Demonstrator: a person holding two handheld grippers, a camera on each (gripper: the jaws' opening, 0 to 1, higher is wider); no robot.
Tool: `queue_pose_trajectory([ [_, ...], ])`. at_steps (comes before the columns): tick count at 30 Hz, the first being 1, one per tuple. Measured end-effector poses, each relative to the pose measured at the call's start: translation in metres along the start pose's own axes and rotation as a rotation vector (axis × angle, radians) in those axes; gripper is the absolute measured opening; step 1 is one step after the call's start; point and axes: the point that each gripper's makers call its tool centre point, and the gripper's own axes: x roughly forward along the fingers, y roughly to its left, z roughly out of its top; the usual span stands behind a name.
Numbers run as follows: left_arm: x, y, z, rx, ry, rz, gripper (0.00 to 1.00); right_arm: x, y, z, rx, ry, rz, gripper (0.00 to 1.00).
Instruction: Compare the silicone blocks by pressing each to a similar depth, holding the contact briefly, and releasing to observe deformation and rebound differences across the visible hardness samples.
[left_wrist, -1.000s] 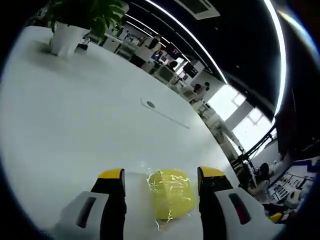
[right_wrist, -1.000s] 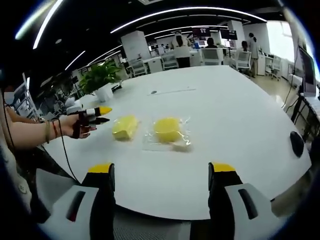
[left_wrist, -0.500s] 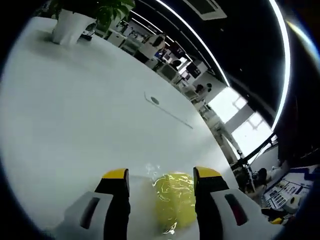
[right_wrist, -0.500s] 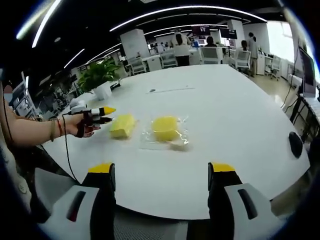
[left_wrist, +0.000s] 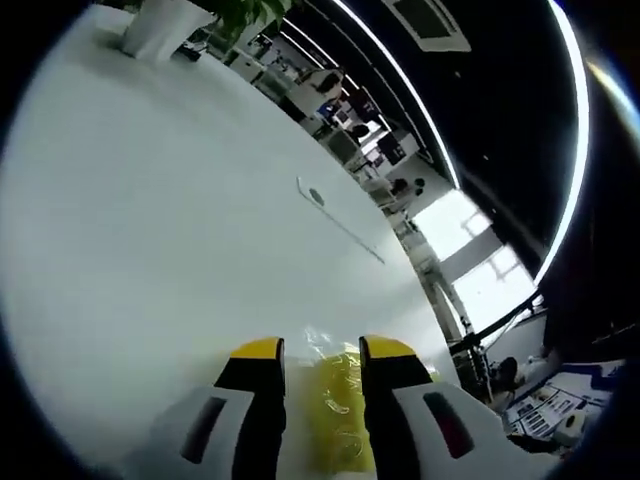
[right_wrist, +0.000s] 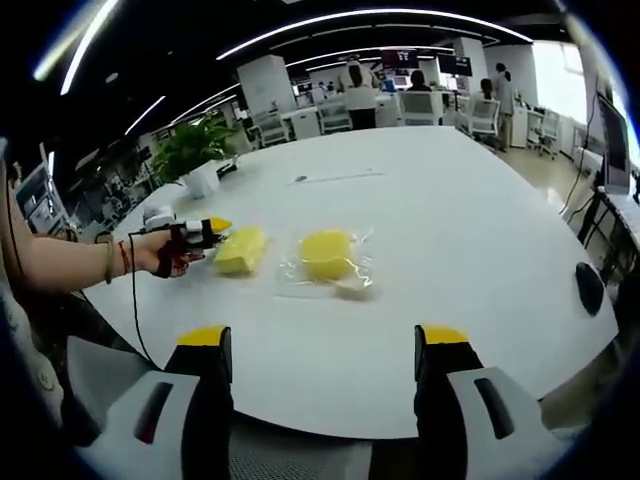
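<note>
A big white table (right_wrist: 470, 230) is holding 2 yellow silicone blocks. In the right gripper view, the left block (right_wrist: 240, 249) is lying near the table's left edge, and the right block (right_wrist: 326, 252) is sitting just beside it in a clear plastic wrap (right_wrist: 330, 283).

The left gripper (right_wrist: 211, 230) is sitting in a person's hand (right_wrist: 160, 252) and its yellow tips are touching the left block's near end. In the left gripper view, the left gripper (left_wrist: 322, 352) is squeezing that shiny yellow block (left_wrist: 340, 410) between its 2 jaws, which are standing close together.

The right gripper (right_wrist: 322, 338) is hanging well back from both blocks, with its jaws spread wide and gripping nothing.

A green plant in a white pot (right_wrist: 197, 162) is standing at the far left of the table.
</note>
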Motion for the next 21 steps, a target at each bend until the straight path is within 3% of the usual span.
queue_pose_trajectory([
  [4,0.0002,0.0006,-0.0032,-0.013,0.002,-0.010,0.13,0.0000,-0.0007,-0.0005,-0.001,0.004,-0.003,0.70],
  [21,0.0050,-0.0024,-0.0018,-0.019,-0.003,-0.043,0.00,0.0035,-0.0013,0.0001,0.001,0.015,-0.002,0.68],
])
